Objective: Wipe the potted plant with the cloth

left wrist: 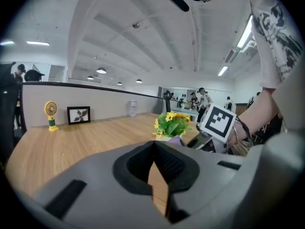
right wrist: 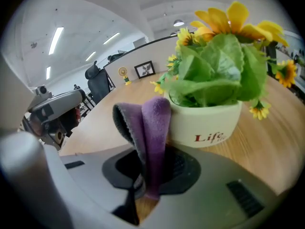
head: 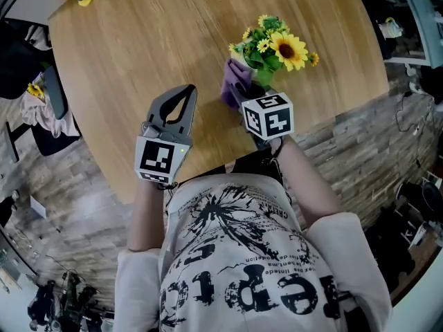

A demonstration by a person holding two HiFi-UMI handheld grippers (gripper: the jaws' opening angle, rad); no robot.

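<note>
A potted plant [head: 273, 50] with yellow flowers and green leaves stands in a cream pot [right wrist: 206, 122] on the round wooden table [head: 138, 40]. My right gripper [right wrist: 147, 175] is shut on a folded purple cloth [right wrist: 148, 128], whose upper fold rests against the pot's left side. From the head view the cloth [head: 234, 81] sticks up just left of the pot, ahead of the right gripper's marker cube [head: 268, 116]. My left gripper [head: 181, 101] hovers over the table to the left of the plant, jaws shut with nothing between them.
A small yellow fan [left wrist: 51, 114] and a framed picture [left wrist: 78, 114] stand at the table's far edge. A black office chair [right wrist: 98, 86] sits beyond the table. The person's torso fills the bottom of the head view. Wood-plank floor surrounds the table.
</note>
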